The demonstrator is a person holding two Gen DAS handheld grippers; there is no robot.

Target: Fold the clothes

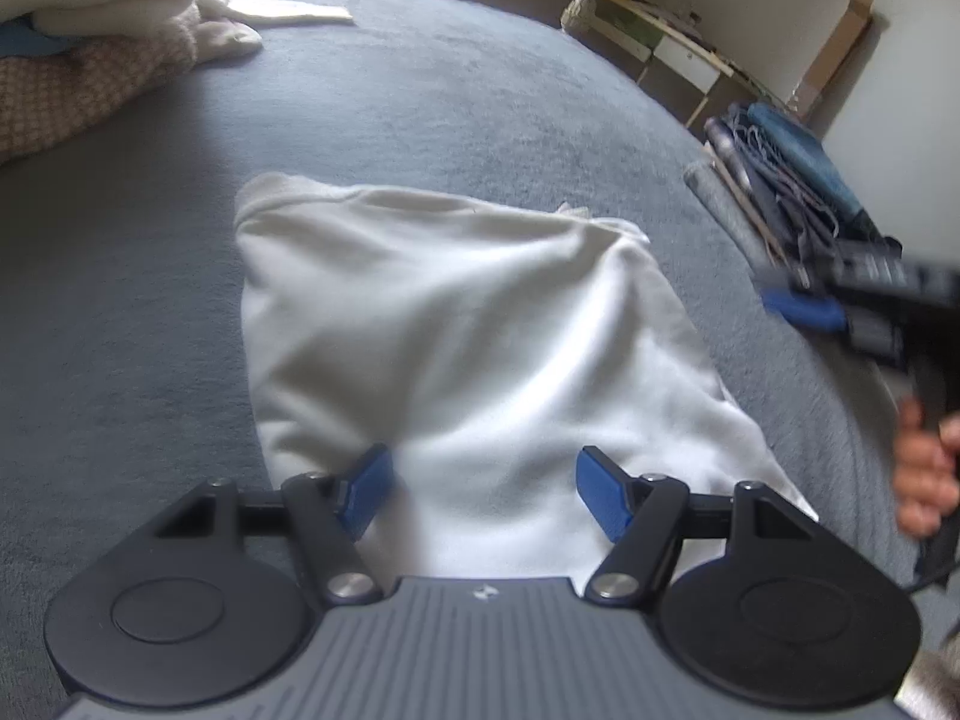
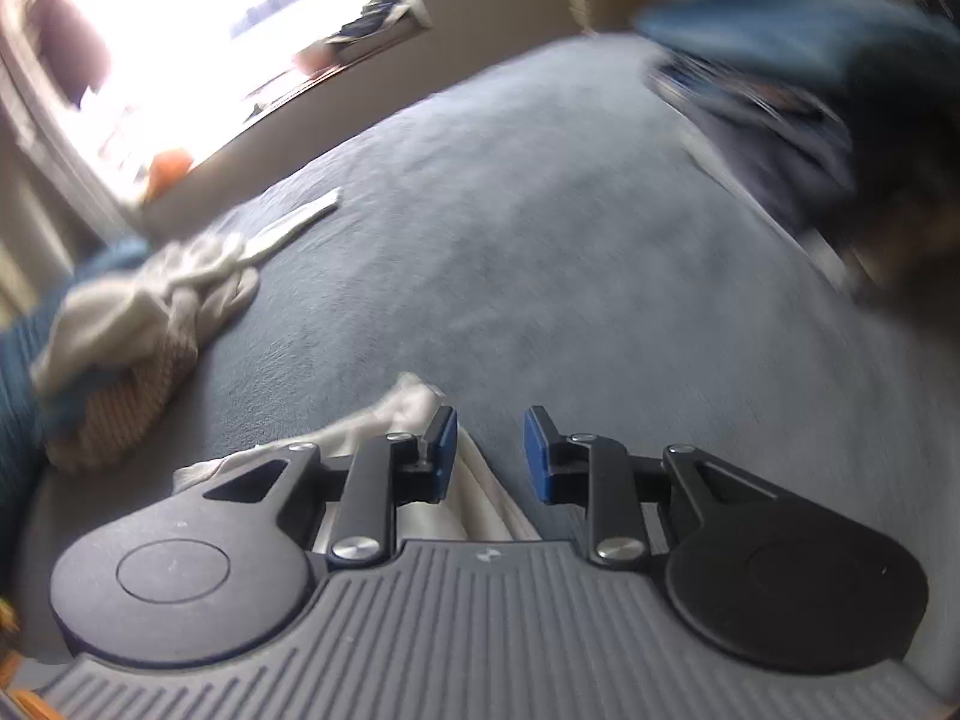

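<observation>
The folded white cotton garment is spread mid-bed on the grey-blue blanket, the open left gripper poised at its six o'clock edge, the empty, parted right gripper at three o'clock; creases should be smoothed before the next fold.

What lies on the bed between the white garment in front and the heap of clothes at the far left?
Only bare grey bedcover separates the white garment from the heap, in the left wrist view.

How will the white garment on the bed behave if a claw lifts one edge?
The white garment will likely drape and sag: it already lies in soft wrinkles. It probably slides little, since the grey bedcover looks fuzzy. It looks light, being thin fabric.
</observation>
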